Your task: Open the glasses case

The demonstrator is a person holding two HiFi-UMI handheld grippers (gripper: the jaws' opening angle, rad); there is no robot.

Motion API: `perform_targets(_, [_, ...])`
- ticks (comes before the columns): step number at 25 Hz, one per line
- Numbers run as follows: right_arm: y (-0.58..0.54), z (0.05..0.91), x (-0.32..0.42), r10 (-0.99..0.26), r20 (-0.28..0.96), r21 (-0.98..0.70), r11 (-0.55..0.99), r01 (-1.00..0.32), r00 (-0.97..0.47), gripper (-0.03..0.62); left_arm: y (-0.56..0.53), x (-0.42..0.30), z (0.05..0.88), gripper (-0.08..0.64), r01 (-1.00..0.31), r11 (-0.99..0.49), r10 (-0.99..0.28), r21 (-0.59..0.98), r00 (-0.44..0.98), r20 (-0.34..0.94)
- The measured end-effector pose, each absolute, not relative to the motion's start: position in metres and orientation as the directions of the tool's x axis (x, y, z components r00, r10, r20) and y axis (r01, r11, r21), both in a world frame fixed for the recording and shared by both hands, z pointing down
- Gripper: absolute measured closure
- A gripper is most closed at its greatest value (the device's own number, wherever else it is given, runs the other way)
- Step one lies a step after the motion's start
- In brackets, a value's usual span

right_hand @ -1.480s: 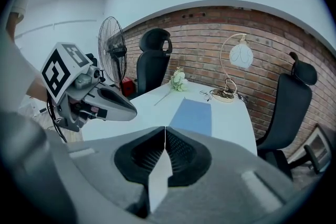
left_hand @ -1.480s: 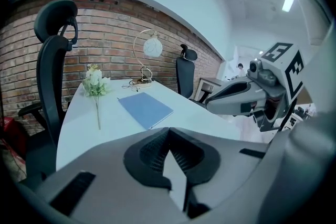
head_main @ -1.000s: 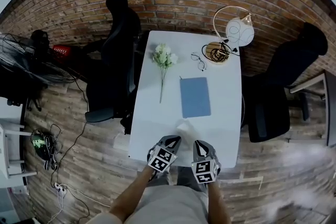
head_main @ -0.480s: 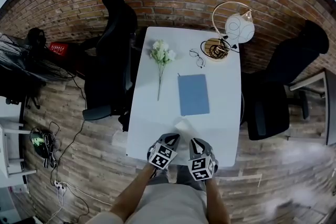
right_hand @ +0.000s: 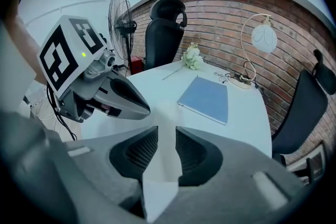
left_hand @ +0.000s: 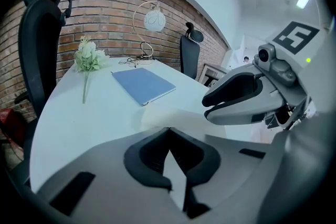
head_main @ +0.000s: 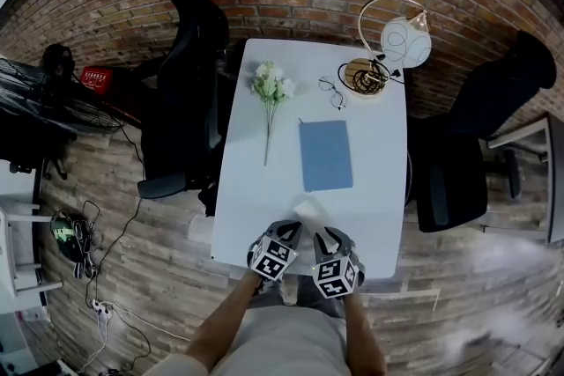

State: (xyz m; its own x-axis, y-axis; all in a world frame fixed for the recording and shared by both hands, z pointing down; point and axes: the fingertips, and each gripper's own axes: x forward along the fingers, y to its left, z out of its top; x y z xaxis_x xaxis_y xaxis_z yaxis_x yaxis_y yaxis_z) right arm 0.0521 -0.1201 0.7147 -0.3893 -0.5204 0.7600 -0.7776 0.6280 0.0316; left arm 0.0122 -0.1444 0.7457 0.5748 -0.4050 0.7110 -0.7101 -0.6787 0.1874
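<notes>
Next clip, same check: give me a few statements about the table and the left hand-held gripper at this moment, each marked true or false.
1. A blue notebook lies flat on the table. True.
2. The glasses rest on the notebook. False: they lie on the table beside the lamp, apart from the notebook.
3. The lamp stands at the table's far right corner. True.
4. The flowers stand in a vase. False: they lie flat on the table.
5. The left hand-held gripper has its jaws wide apart. False: the jaw tips meet.
</notes>
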Motion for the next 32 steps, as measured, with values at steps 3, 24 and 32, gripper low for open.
perform_targets(3, [-0.119, 0.72, 0.05, -0.501, 0.771, 0.026, 0.64, -0.768, -0.392, 0.452, -0.146, 0.012, 0.747, 0.557, -0.712, -0.677, -0.404, 0.188, 0.572, 0.713])
perform_targets(24, [-0.115, 0.761, 0.051, -0.412, 0.839, 0.046, 0.704, -0.709, -0.355, 0.325, -0.14, 0.019, 0.758, 0.557, -0.712, -0.678, -0.39, 0.184, 0.56, 0.731])
perform_targets(32, [-0.118, 0.758, 0.053, -0.405, 0.831, 0.002, 0.689, -0.725, -0.382, 0.325, -0.139, 0.02, 0.759, 0.557, -0.708, -0.682, -0.389, 0.18, 0.56, 0.731])
